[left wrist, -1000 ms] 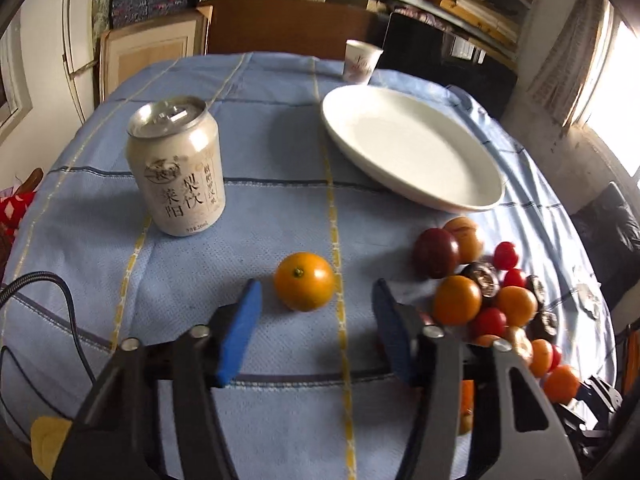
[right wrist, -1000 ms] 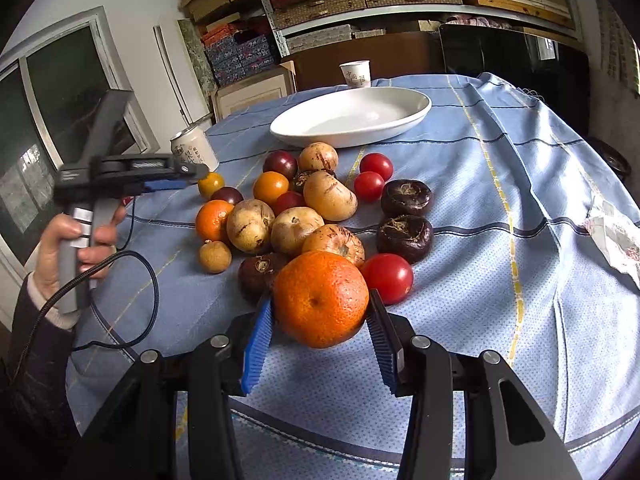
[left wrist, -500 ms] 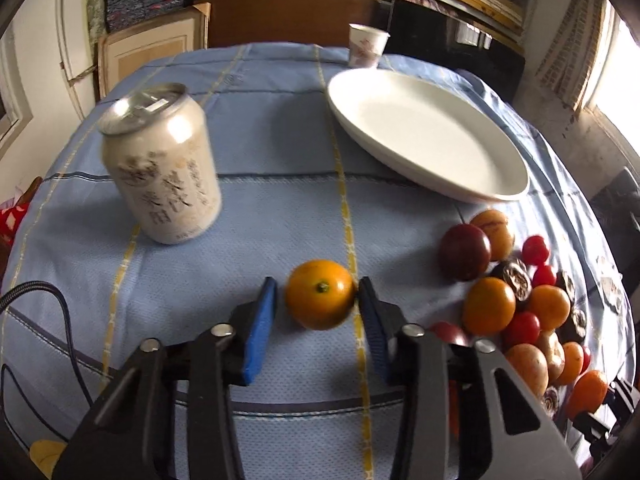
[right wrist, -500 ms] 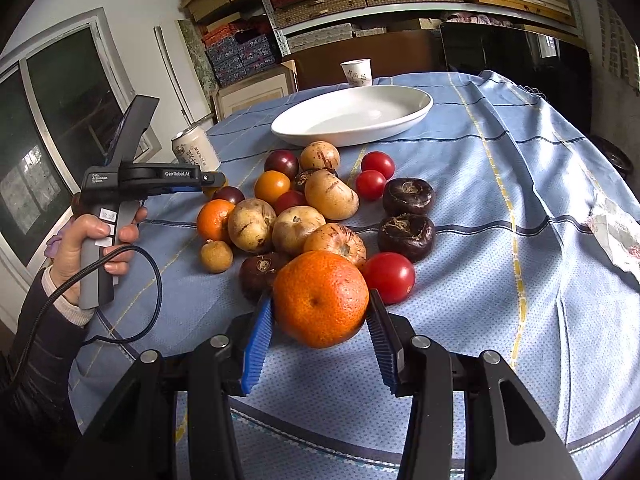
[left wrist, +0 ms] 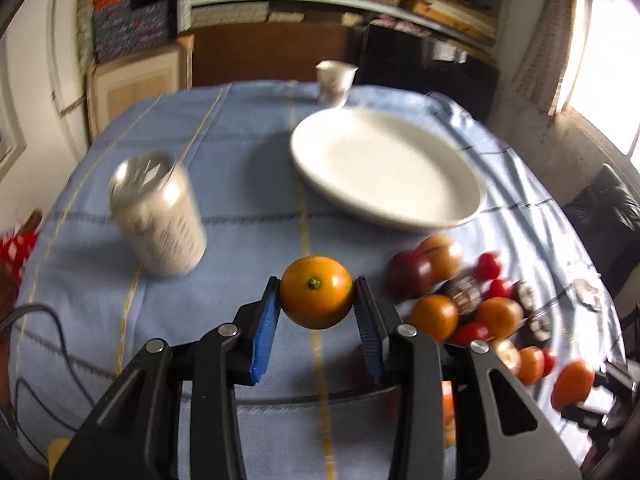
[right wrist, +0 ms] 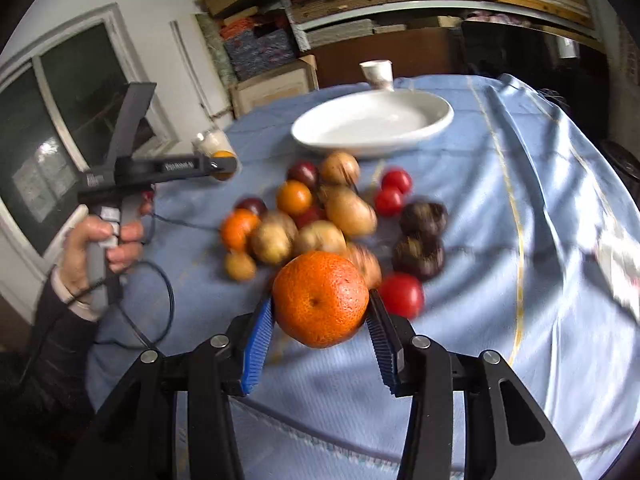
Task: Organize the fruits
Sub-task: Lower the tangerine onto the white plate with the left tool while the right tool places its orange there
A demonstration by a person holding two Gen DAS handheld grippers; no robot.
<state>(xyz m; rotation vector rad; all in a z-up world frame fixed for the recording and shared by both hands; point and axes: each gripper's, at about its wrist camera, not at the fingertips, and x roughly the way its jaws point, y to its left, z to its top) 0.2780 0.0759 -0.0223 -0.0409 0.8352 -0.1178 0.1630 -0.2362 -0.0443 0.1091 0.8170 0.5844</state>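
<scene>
My left gripper (left wrist: pixel 316 296) is shut on a small orange (left wrist: pixel 316 292) and holds it above the blue tablecloth. It shows from the side in the right wrist view (right wrist: pixel 224 165), lifted off the cloth. My right gripper (right wrist: pixel 320 306) is shut on a large orange (right wrist: pixel 320 298), raised over the near end of the fruit pile (right wrist: pixel 328 216). The pile holds oranges, brown pears, red tomatoes and dark purple fruits. The empty white oval plate (left wrist: pixel 384 168) lies beyond the pile, also in the right wrist view (right wrist: pixel 372 124).
A white drink can (left wrist: pixel 160 220) stands left of the small orange, also seen in the right wrist view (right wrist: pixel 210 142). A paper cup (left wrist: pixel 335 80) stands behind the plate. A crumpled wrapper (right wrist: pixel 624 268) lies at the right table edge. Shelves line the far wall.
My left gripper closed on the small orange and lifted it off the cloth. My right gripper rose with the large orange. Both views are blurred by motion.
</scene>
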